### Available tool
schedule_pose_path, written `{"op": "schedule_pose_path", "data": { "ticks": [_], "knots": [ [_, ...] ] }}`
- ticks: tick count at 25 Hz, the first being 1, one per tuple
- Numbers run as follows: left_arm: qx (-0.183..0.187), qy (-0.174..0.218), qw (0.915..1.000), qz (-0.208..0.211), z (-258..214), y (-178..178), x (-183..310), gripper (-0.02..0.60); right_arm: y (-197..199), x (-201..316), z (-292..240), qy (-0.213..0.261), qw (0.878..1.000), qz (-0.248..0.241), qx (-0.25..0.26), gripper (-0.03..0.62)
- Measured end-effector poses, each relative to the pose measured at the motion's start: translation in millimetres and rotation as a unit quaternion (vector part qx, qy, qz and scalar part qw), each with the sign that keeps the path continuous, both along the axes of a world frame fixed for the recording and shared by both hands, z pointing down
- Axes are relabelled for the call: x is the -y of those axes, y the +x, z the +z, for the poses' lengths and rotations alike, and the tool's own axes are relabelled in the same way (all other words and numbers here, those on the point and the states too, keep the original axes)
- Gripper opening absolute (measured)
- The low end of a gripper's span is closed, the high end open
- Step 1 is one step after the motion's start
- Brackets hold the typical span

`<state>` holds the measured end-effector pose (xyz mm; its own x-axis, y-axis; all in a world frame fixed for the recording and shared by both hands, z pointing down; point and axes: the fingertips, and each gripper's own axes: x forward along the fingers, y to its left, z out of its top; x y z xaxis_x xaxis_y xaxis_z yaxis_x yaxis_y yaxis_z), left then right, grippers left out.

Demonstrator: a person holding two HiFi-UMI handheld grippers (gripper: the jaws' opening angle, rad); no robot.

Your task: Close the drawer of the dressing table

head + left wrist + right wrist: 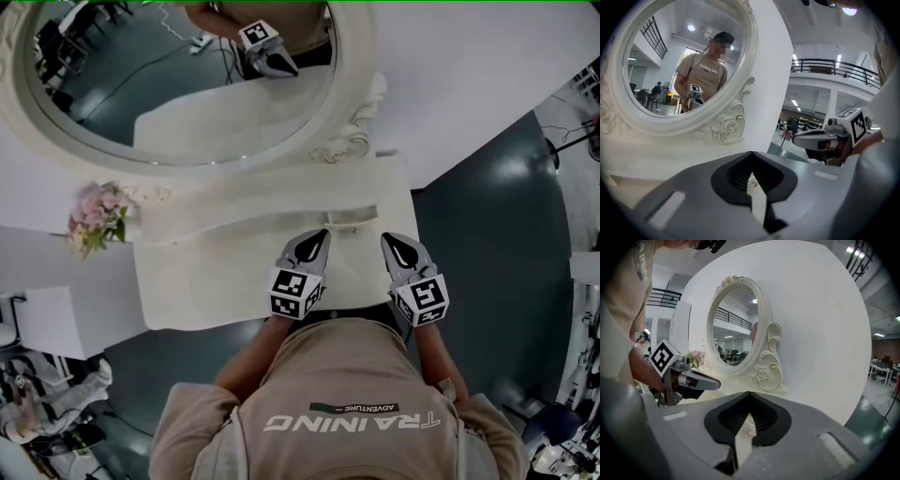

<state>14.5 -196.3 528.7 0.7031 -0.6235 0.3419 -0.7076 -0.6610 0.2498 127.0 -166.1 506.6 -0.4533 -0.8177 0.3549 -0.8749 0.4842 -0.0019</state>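
The cream-white dressing table with a flat top [216,277] fills the middle of the head view. Its oval mirror in a carved cream frame [352,141] is at 12 o'clock and a small bunch of pink flowers [94,217] at 9 o'clock. The left gripper [322,234] and the right gripper [390,240] hover side by side over the front part of the top, at about 5 o'clock, pointing towards the mirror. Each has its jaws pressed together on nothing, tips meeting at a point in both gripper views. The drawer is not plainly in sight. It likely sits under the front edge, below the grippers and the person's chest, and I cannot tell how far out it stands.

Likely risks from here:
- narrow, closed tips give a small contact, so a push could skid off the drawer front
- pushing with one gripper, or unevenly, could skew the drawer and jam it
- a hard shove could jolt the table and upset the flowers or rock the mirror
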Motion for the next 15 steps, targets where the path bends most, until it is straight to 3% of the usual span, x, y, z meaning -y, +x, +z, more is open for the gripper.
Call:
{"op": "schedule_pose_path", "data": {
  "ticks": [7, 15],
  "knots": [
    [0.026, -0.007, 0.9993, -0.027, 4, 7, 1, 0.018, -6, 4, 45, -0.05, 0.997, -0.051, 0.006, 0.002],
    [0.051, -0.051, 0.9947, -0.073, 36, -2, -11, 0.018, -16, 8, 117, -0.132, 0.987, -0.086, 0.026, 0.002]
  ]
}}
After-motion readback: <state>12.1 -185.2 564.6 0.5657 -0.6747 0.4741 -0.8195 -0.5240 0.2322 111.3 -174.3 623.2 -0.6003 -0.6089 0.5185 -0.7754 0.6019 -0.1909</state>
